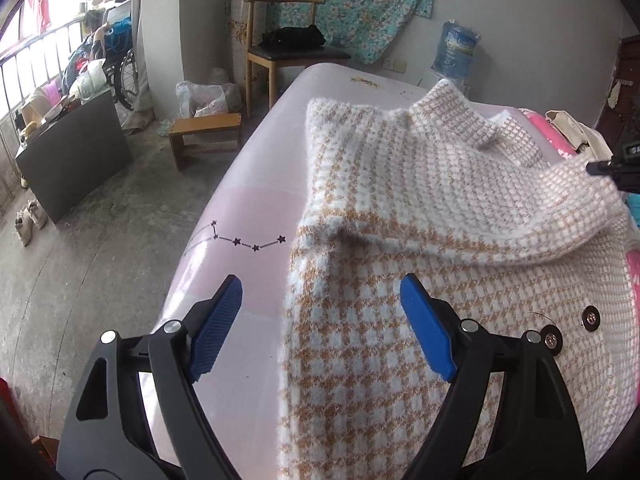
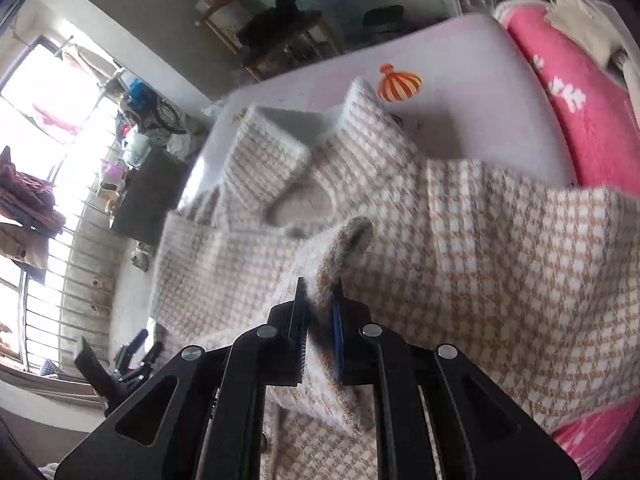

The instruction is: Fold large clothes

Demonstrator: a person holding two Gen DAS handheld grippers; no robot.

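I see a fuzzy knitted cardigan (image 1: 400,320) in a tan-and-white houndstooth check, spread on a bed (image 1: 248,216) under a smooth pale pink sheet printed with small stars. One side of the cardigan is lifted and folding across its body; a round metal snap (image 1: 591,317) shows near the front edge. A fluffy pink blanket (image 2: 576,116) lies along the bed's far side. Beyond the bed stand a wooden chair (image 1: 280,48) and a low wooden stool (image 1: 208,132) on a grey concrete floor. My left hand-held gripper (image 1: 320,324) hangs with its ribbed blue pads wide apart over the cardigan's edge, gripping nothing. My right hand-held gripper (image 2: 320,312) is clamped on a bunched fold of the cardigan.
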